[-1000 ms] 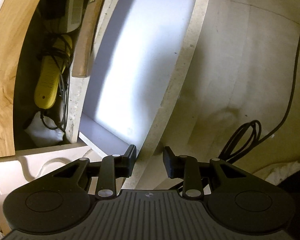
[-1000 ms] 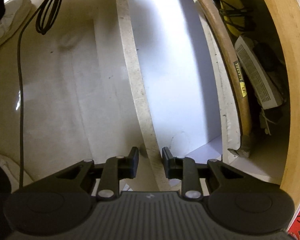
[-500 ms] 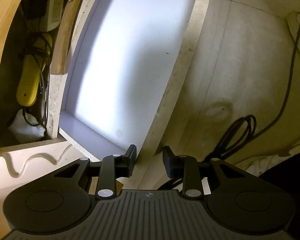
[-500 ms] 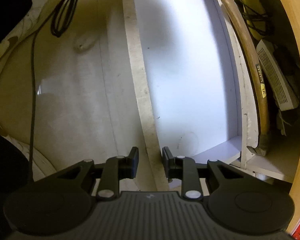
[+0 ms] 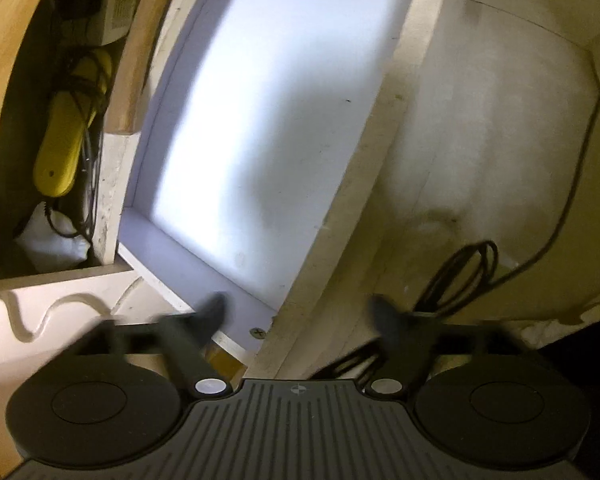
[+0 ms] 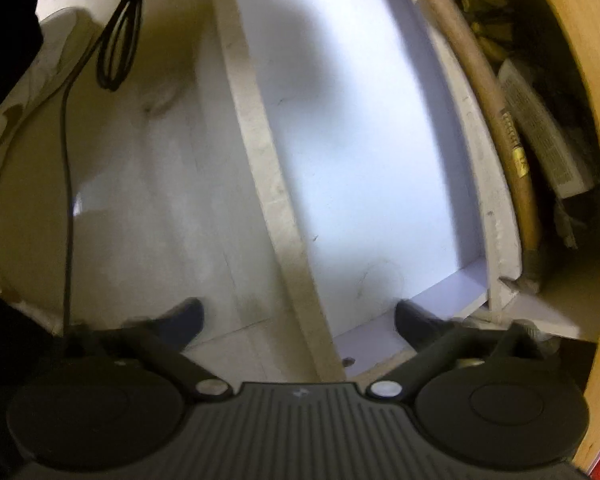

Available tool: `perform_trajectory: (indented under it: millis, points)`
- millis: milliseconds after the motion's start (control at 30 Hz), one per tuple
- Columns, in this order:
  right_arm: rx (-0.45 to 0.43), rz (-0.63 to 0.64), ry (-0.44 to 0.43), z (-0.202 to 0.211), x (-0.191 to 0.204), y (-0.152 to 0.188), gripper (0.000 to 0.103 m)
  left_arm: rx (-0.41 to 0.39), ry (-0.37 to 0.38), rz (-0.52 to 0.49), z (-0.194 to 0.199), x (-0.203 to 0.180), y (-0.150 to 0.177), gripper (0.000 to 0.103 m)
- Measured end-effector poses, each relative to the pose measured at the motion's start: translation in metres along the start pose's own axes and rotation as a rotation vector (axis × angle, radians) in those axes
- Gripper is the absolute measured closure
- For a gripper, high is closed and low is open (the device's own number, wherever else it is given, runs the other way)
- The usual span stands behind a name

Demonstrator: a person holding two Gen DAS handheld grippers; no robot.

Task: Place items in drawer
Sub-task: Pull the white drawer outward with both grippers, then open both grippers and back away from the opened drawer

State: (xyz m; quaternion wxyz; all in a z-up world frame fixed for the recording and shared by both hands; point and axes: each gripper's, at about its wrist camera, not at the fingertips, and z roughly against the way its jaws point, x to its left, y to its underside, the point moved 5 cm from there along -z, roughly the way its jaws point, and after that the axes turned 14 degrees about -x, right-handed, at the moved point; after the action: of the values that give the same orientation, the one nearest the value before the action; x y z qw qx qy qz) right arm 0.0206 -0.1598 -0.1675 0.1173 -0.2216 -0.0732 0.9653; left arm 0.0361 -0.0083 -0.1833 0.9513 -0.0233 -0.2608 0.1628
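The drawer [image 5: 268,120] stands pulled out, and its white floor holds nothing. Its raw chipboard front panel [image 5: 364,160] runs diagonally up from between my fingers. My left gripper [image 5: 298,312] is open, its blurred fingers spread to either side of that panel's near end and holding nothing. In the right wrist view the same drawer [image 6: 360,140] and front panel [image 6: 268,168] show. My right gripper [image 6: 300,312] is also open, straddling the panel without touching it.
Behind the drawer, a compartment in the wooden cabinet [image 6: 572,80] holds a hammer with a wooden handle [image 6: 480,92], a white vented box [image 6: 540,132] and a yellow tool [image 5: 68,140] wrapped in black cord. A coiled black cable [image 5: 460,280] lies on the pale floor.
Both grippers were shut on the drawer's front panel edge; both have now opened wide and let it go. The fingers are blurred from the motion.
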Motion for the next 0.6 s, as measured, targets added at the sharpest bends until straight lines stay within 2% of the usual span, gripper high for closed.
perform_trajectory:
  millis: [200, 400, 600]
  points:
    - [-0.007, -0.022, 0.009, -0.022, 0.005, 0.003, 0.000, -0.024, -0.022, 0.019, 0.003, 0.003, -0.004, 0.013]
    - [-0.011, -0.098, 0.028, -0.044, 0.002, 0.009, 0.000, -0.052, 0.005, 0.064, 0.010, -0.002, -0.012, 0.013]
    - [-0.036, -0.301, 0.031, -0.053, -0.009, 0.009, 0.000, -0.049, 0.004, 0.261, 0.019, 0.008, -0.023, 0.013]
